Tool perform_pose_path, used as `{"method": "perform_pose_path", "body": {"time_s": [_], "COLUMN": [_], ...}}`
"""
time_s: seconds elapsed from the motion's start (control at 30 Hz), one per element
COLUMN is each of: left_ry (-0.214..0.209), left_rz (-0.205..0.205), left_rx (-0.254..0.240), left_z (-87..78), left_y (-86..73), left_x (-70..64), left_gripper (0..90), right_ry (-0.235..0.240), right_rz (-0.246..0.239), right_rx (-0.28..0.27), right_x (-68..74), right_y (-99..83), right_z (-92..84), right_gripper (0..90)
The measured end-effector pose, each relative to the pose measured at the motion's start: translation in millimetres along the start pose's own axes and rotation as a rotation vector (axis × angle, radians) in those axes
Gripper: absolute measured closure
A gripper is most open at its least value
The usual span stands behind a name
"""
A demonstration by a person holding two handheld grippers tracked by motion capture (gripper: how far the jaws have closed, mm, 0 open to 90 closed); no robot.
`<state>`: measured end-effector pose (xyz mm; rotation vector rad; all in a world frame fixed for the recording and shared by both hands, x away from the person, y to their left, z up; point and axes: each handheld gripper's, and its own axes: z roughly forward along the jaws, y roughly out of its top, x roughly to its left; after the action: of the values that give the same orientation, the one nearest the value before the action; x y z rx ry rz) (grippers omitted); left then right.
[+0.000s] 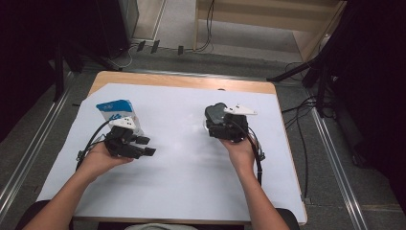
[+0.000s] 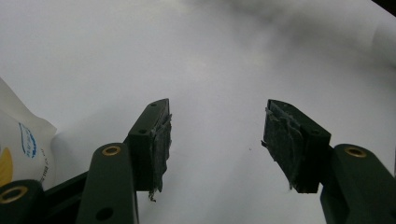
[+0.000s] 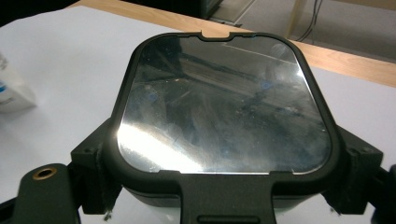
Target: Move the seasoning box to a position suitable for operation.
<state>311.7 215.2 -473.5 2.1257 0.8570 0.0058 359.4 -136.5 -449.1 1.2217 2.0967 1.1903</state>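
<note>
A black rounded-square container (image 3: 224,107) with a glossy, smudged reflective lid sits between the jaws of my right gripper (image 3: 224,179), which press on its two sides. In the high view the container (image 1: 215,113) is held a little above the white sheet, right of centre, in my right gripper (image 1: 221,125). My left gripper (image 1: 146,146) rests low at the left and points toward the middle. Its jaws stand apart, with bare white sheet between them and nothing held (image 2: 217,140). A blue and white pouch (image 1: 116,111) lies just behind the left gripper.
A white sheet (image 1: 191,172) covers most of the wooden table (image 1: 191,82). An edge of the pouch (image 2: 18,149) shows at the left of the left gripper view. Cables and dark stands surround the table on the floor (image 1: 306,139).
</note>
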Motion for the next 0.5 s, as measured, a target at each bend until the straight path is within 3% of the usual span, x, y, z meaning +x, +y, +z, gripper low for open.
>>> {"method": "perform_pose_path", "body": {"time_s": [0.23,0.5], "left_ry": [-0.008,-0.013], "left_rz": [0.012,0.007], "left_rx": [0.012,0.014], "left_z": [1.6,1.5], "left_y": [2.7,3.5], "left_x": [0.5,3.1], "left_gripper": [42.8,42.7], "right_ry": [0.099,0.190], "right_rz": [-0.023,-0.098], "right_rx": [-0.005,0.021], "right_x": [9.4,22.5], "right_y": [-3.8,-10.3], "right_z": [-10.6,-9.7], "right_gripper": [16.3,16.3]}}
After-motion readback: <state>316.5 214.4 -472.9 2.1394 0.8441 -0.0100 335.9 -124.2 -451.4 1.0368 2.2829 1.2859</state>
